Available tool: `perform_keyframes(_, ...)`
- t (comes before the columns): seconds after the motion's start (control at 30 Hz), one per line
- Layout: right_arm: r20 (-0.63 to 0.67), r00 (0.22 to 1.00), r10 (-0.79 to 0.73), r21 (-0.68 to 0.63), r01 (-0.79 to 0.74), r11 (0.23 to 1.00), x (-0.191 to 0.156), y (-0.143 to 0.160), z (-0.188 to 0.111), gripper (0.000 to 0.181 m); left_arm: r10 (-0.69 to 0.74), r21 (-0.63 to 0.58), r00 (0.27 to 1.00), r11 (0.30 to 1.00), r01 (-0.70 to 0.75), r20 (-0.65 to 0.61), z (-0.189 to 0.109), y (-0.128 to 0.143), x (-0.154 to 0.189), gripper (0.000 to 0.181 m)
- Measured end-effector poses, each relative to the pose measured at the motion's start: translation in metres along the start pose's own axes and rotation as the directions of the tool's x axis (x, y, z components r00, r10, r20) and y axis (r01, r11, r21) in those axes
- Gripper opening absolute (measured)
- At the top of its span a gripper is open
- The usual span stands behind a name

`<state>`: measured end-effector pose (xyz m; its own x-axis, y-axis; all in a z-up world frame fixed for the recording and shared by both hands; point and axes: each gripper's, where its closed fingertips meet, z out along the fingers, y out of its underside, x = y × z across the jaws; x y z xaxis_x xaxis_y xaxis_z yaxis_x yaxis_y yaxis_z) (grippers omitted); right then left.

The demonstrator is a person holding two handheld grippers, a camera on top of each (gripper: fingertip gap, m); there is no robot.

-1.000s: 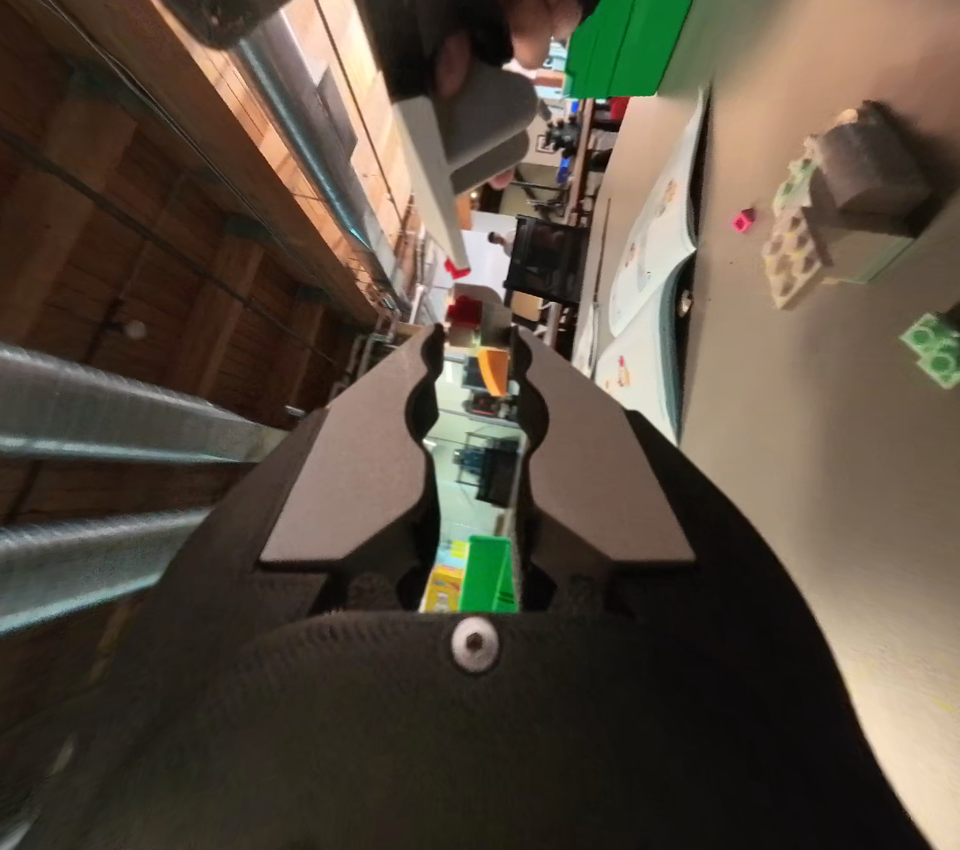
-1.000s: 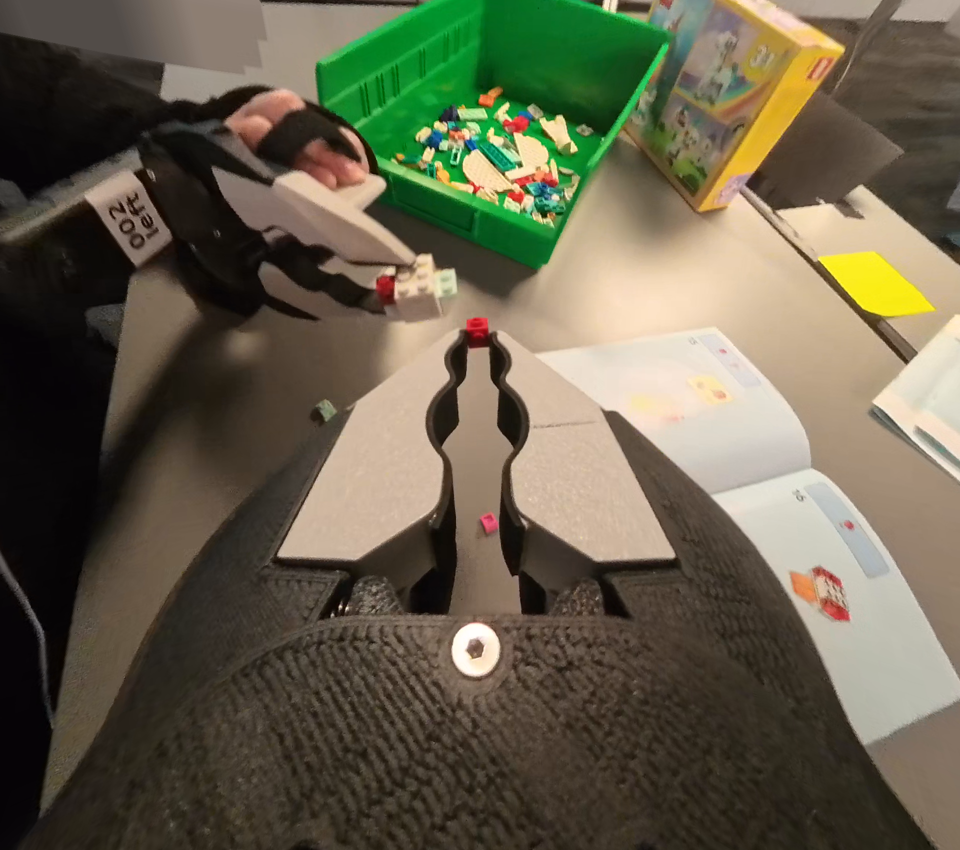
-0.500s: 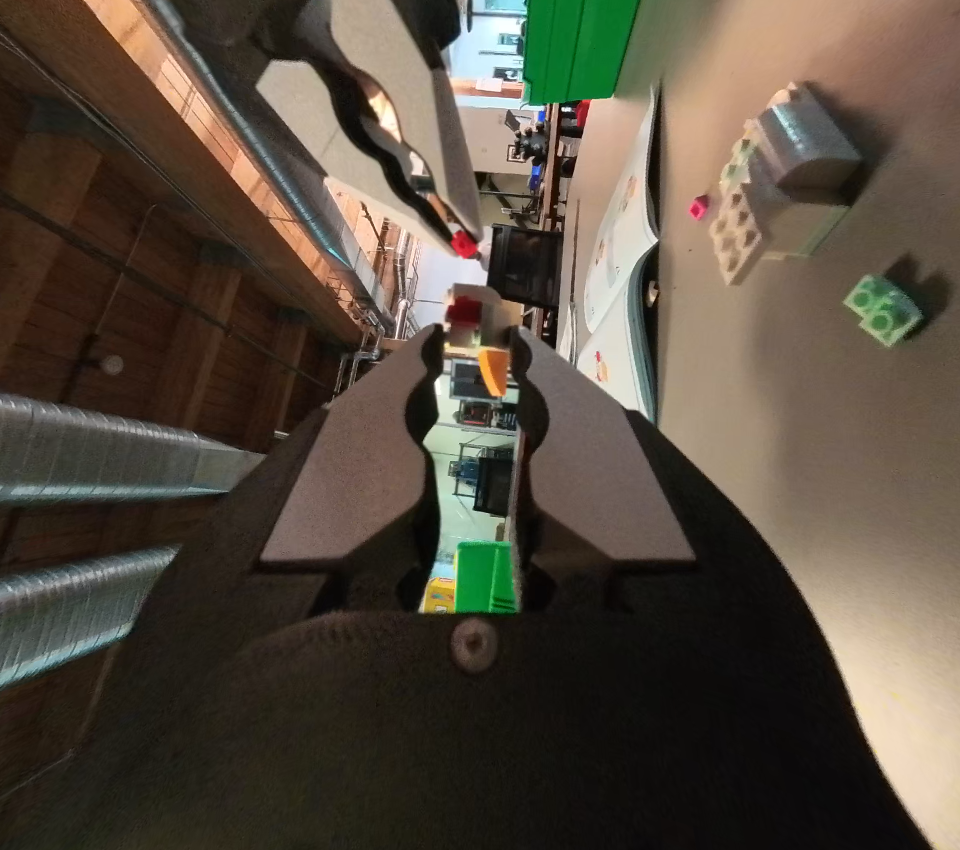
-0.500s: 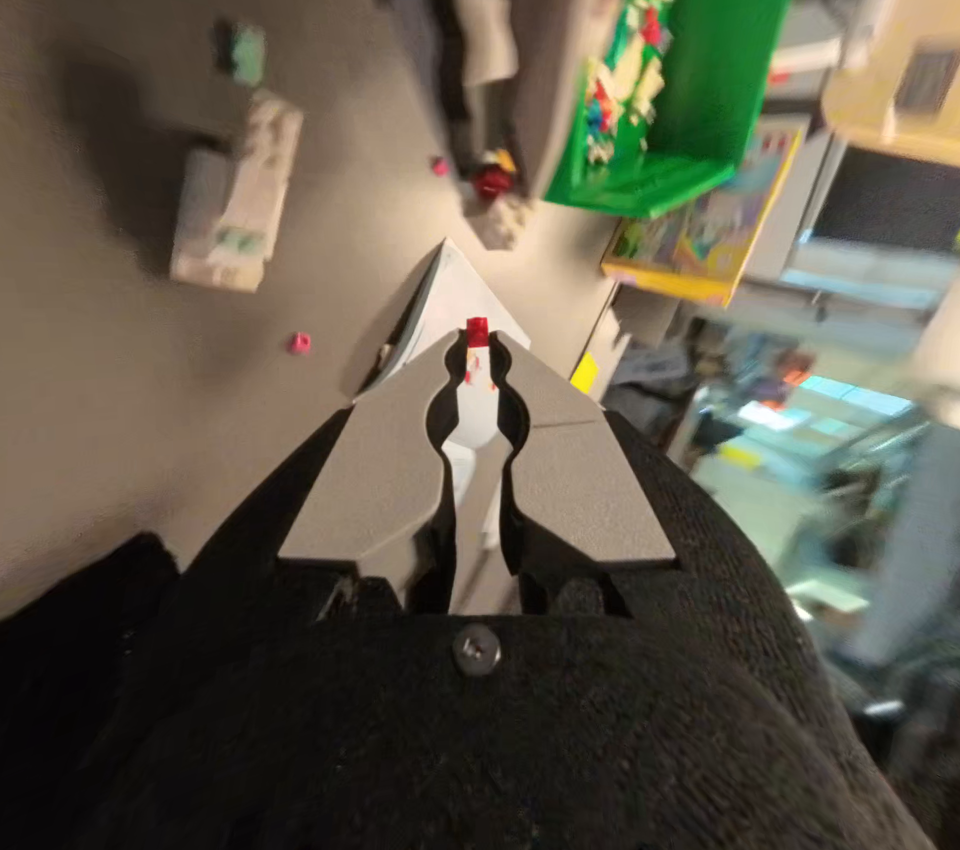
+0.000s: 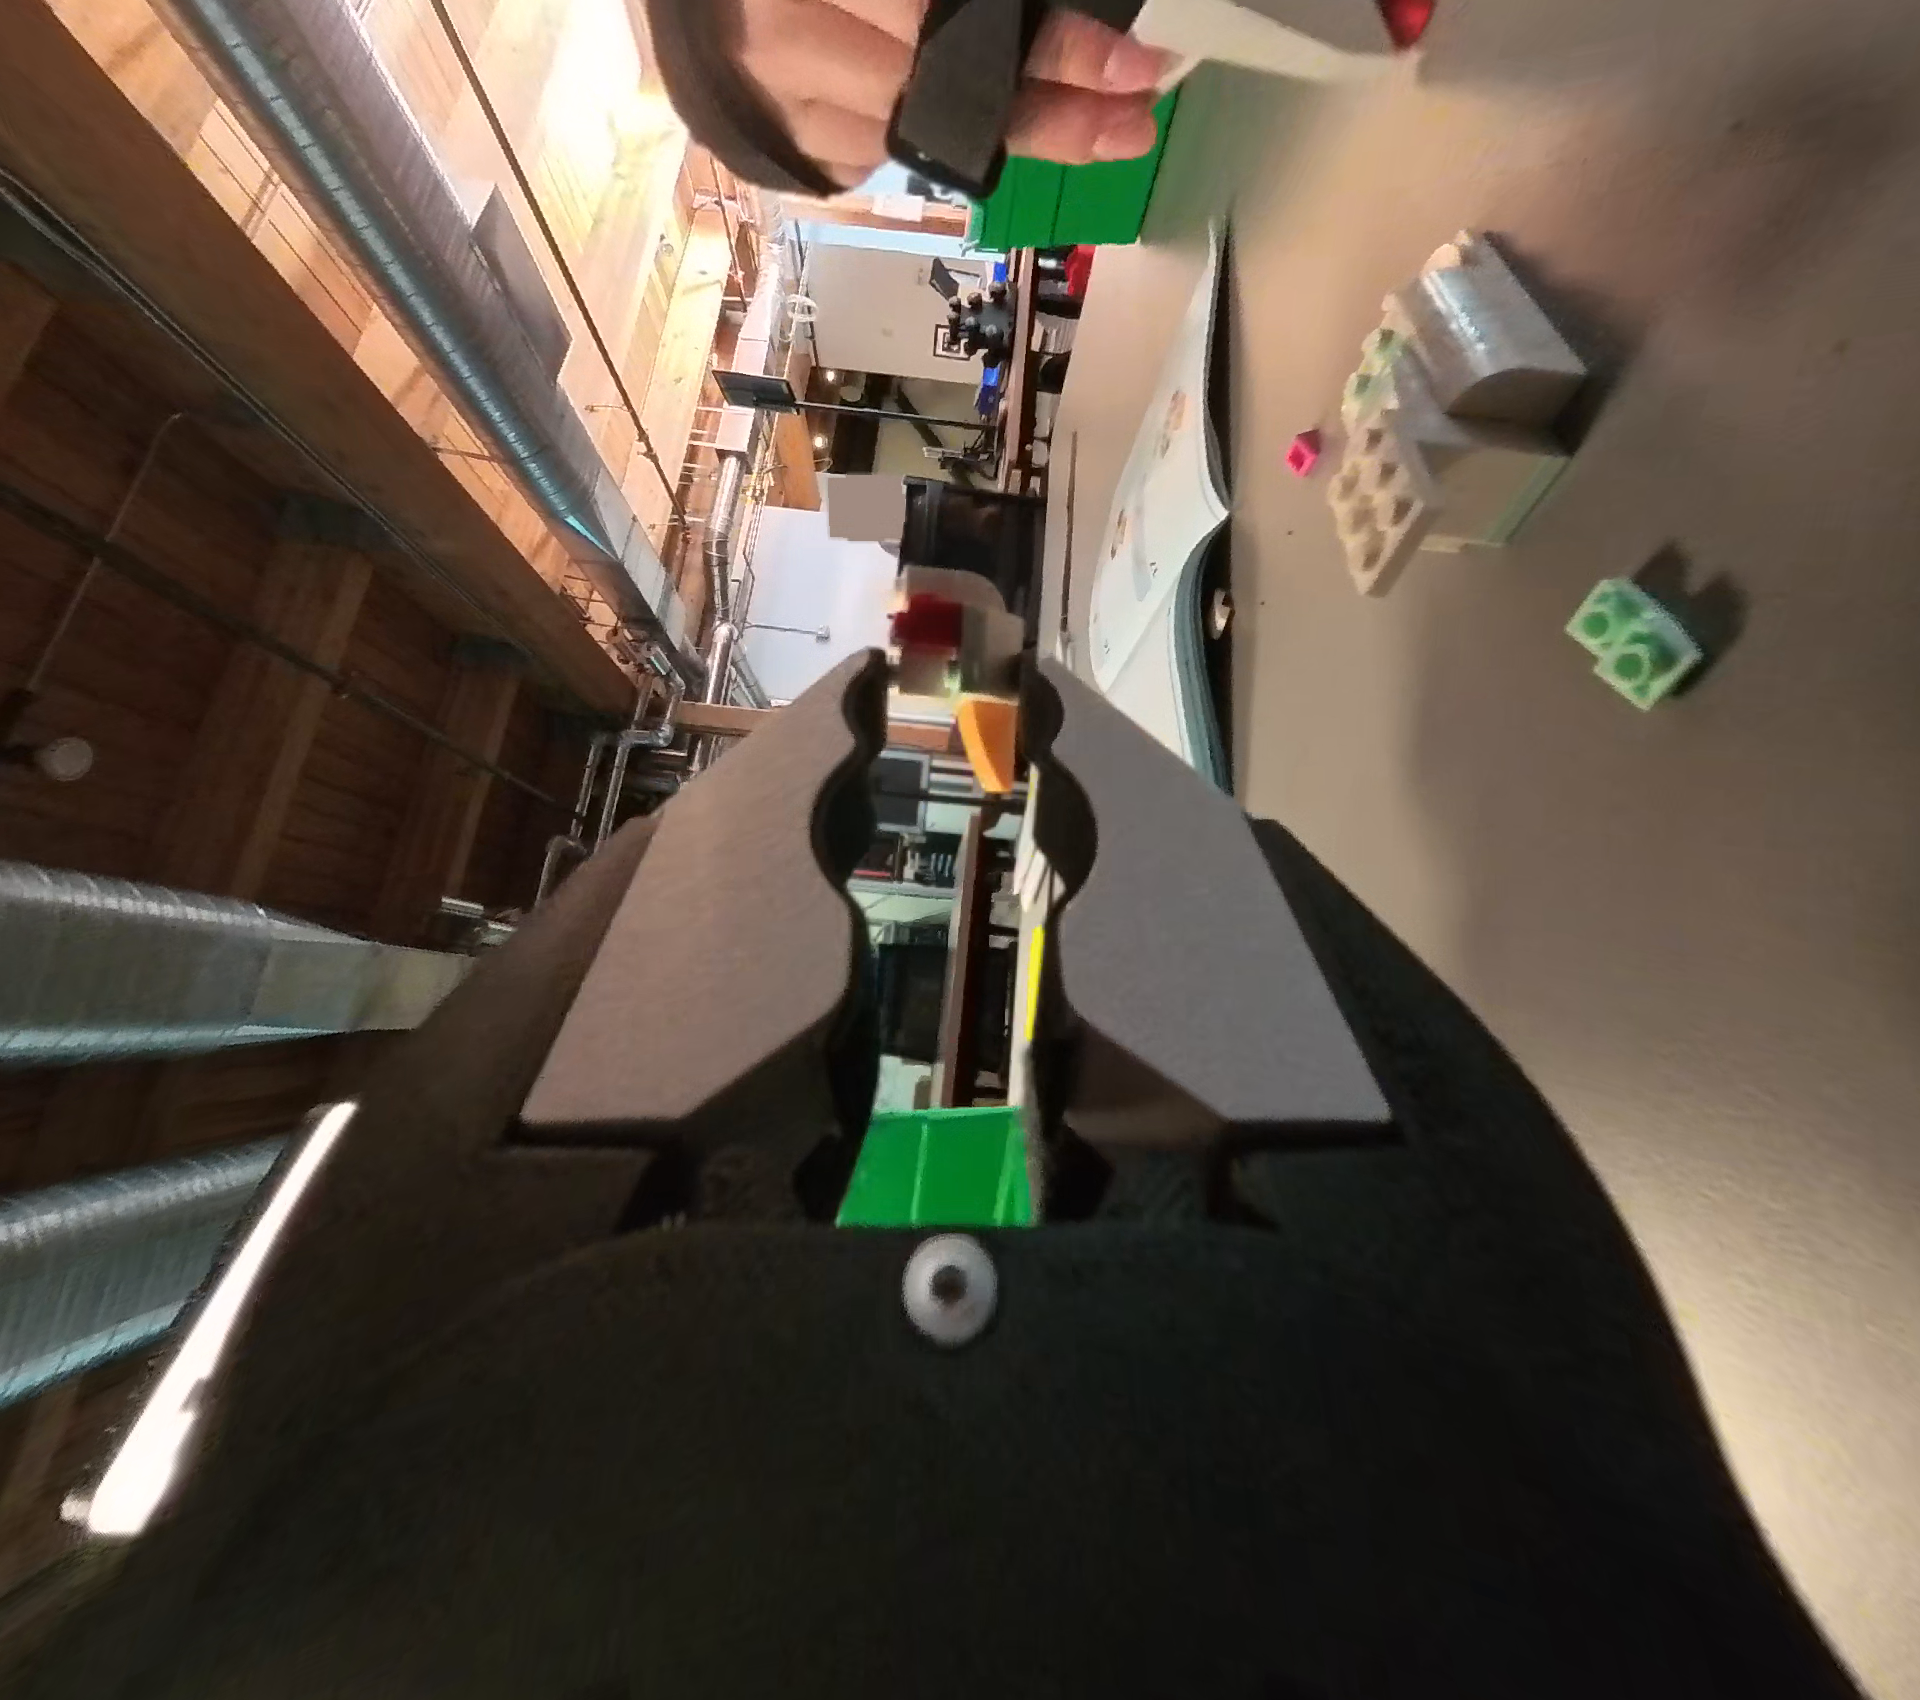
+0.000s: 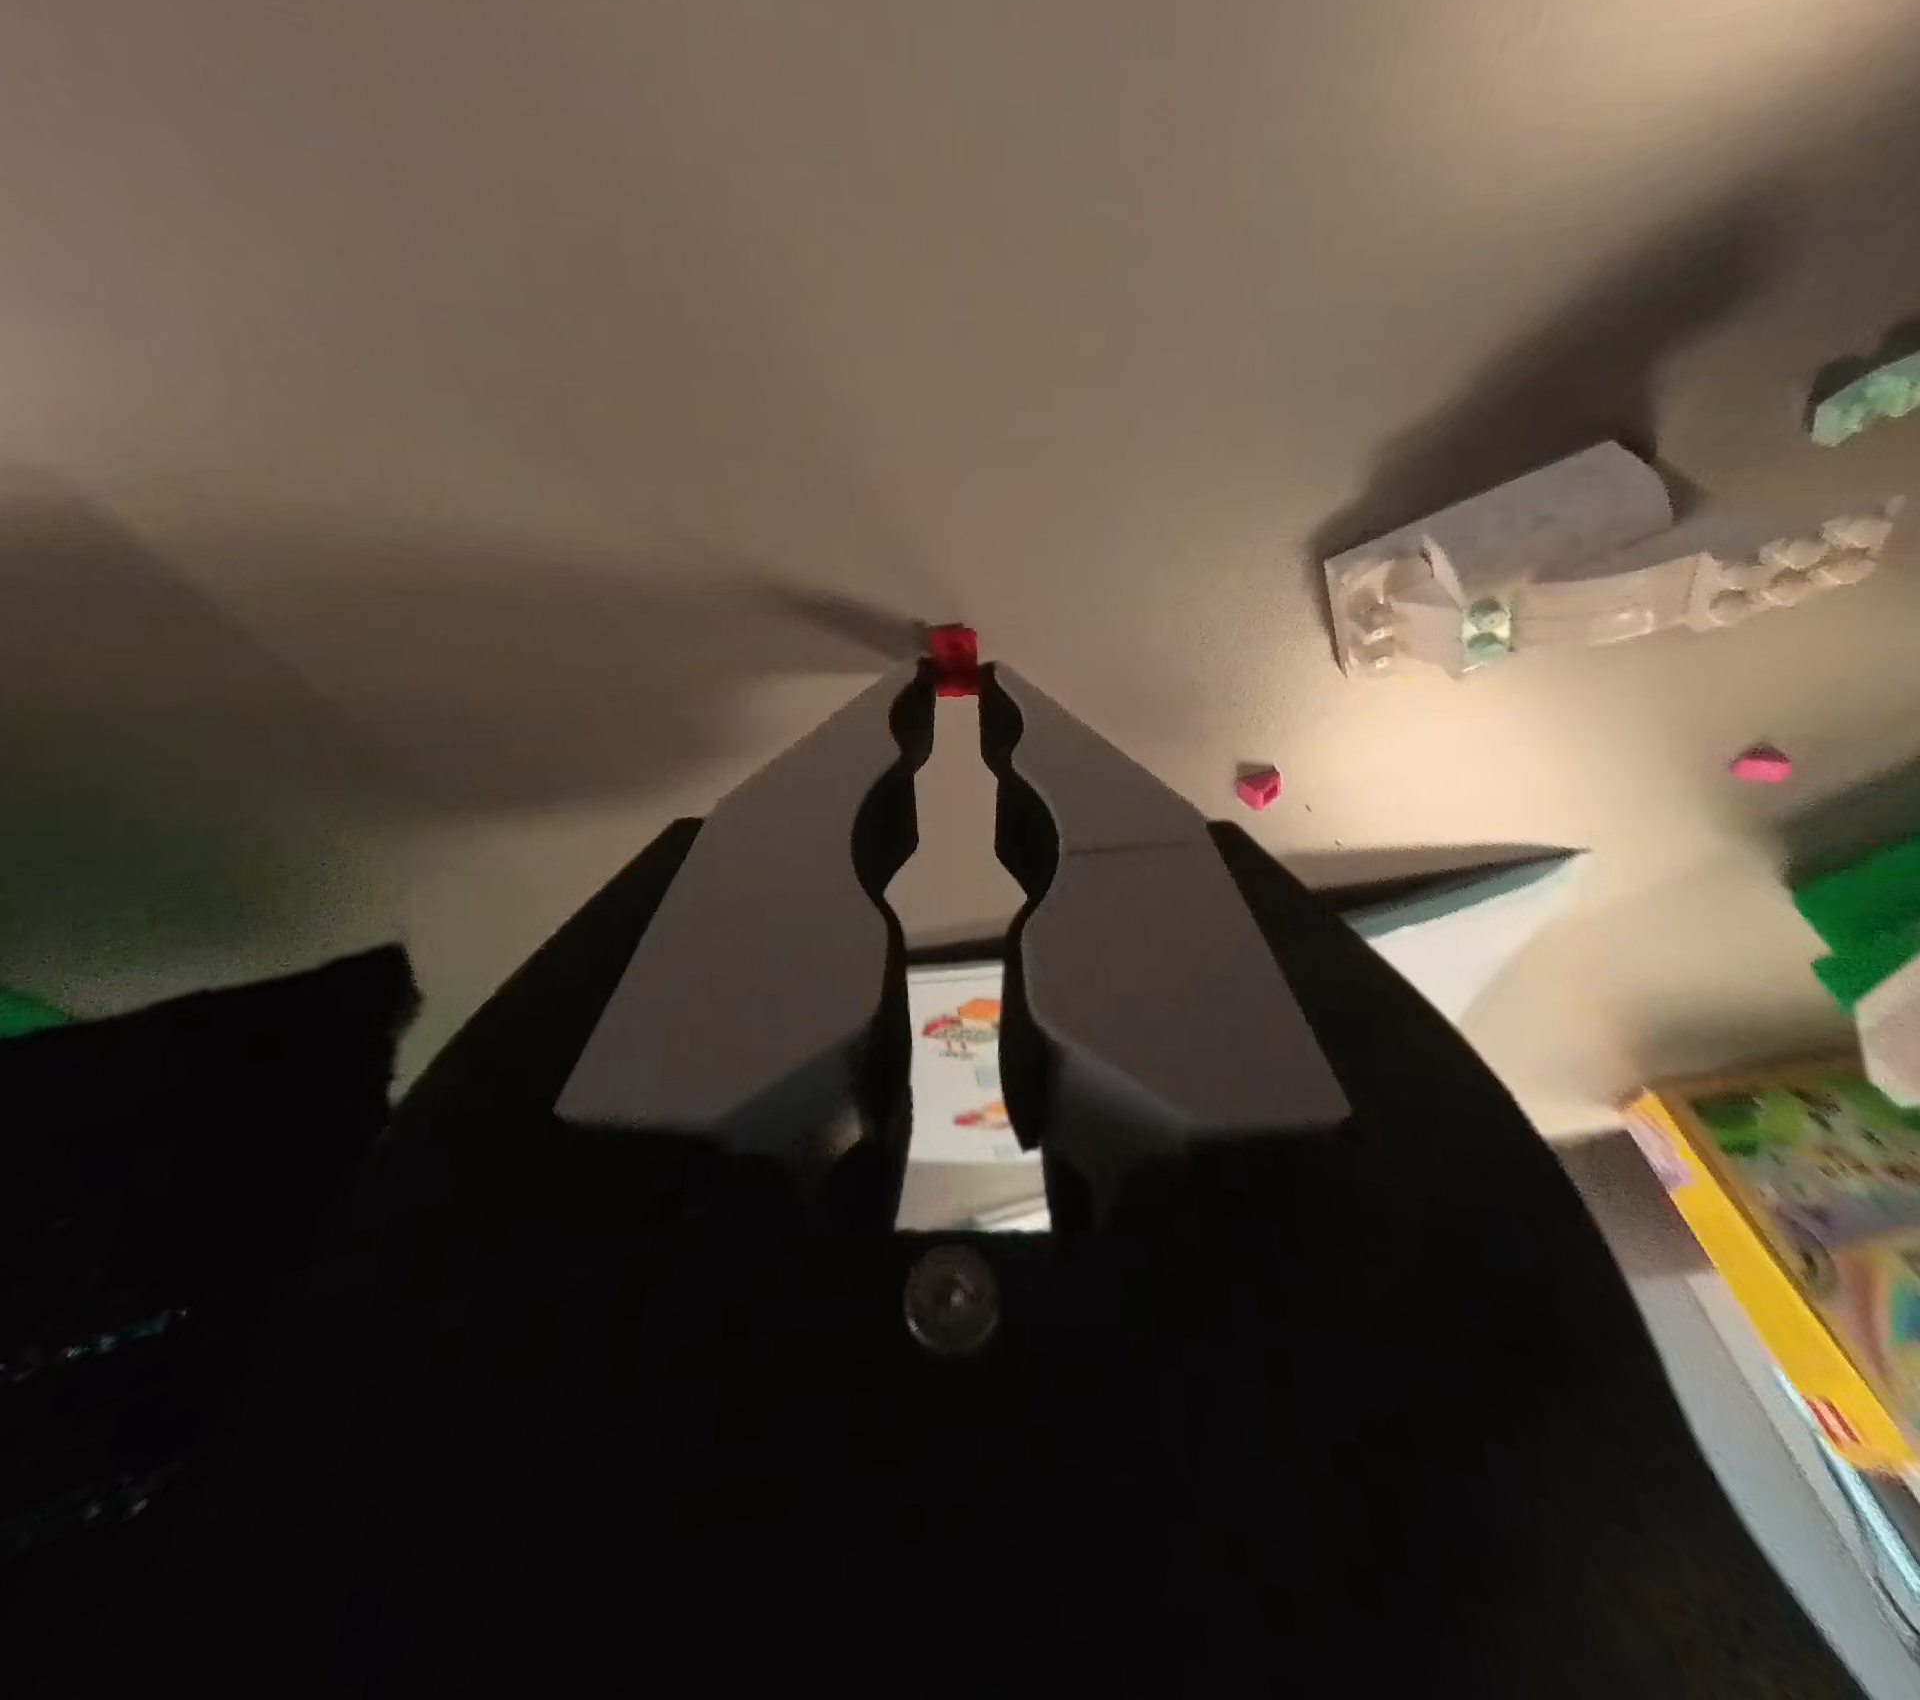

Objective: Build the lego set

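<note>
My left gripper [image 5: 951,674] is shut on a small white assembly [image 5: 945,637] with a red piece and an orange piece, held in the air. My right gripper [image 6: 954,676] is shut on a tiny red piece [image 6: 954,642] and points at the grey table [image 6: 935,196], close to it. That gripper also shows in the left wrist view [image 5: 1397,3], held by a gloved hand [image 5: 831,29], with the red piece [image 5: 1411,0] at its tip. A white and grey partial build [image 5: 1455,414] [image 6: 1579,580] lies on the table.
A mint green brick [image 5: 1636,642] [image 6: 1870,409] and small pink pieces [image 5: 1302,453] [image 6: 1257,786] [image 6: 1761,765] lie on the table. The open instruction booklet [image 5: 1164,507] [image 6: 956,1089], the green bin [image 5: 1070,185] and the yellow box [image 6: 1787,1255] are nearby. Left tips to right tips: about 15 centimeters. About 8 centimeters separates my left fingertips from the mint green brick [image 6: 1870,409]. The left camera catches it too, in the left wrist view [image 5: 1619,643].
My right gripper has swung away from the left gripper's assembly and turned down toward the table with the red piece. My left gripper holds its assembly almost still.
</note>
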<state>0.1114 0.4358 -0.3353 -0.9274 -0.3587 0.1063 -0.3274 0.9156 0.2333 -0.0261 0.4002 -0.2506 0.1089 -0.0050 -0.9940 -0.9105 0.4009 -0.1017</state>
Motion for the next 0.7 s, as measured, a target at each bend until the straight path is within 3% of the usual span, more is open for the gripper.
perform_keyframes(0.2,0.072,0.991,0.111,0.180,-0.122,0.976,0.0037,-0.0093,-0.0082,0.006,-0.016,-0.001,1.000,1.000,0.016,-0.018,0.0005,0.0012,0.0029,0.025)
perform_keyframes(0.7,0.078,0.986,0.146,0.152,-0.157,0.976,-0.0035,-0.0072,-0.0013,0.008,-0.034,-0.005,0.999,0.999,0.034,-0.037,0.0010,0.0031,0.0054,0.024)
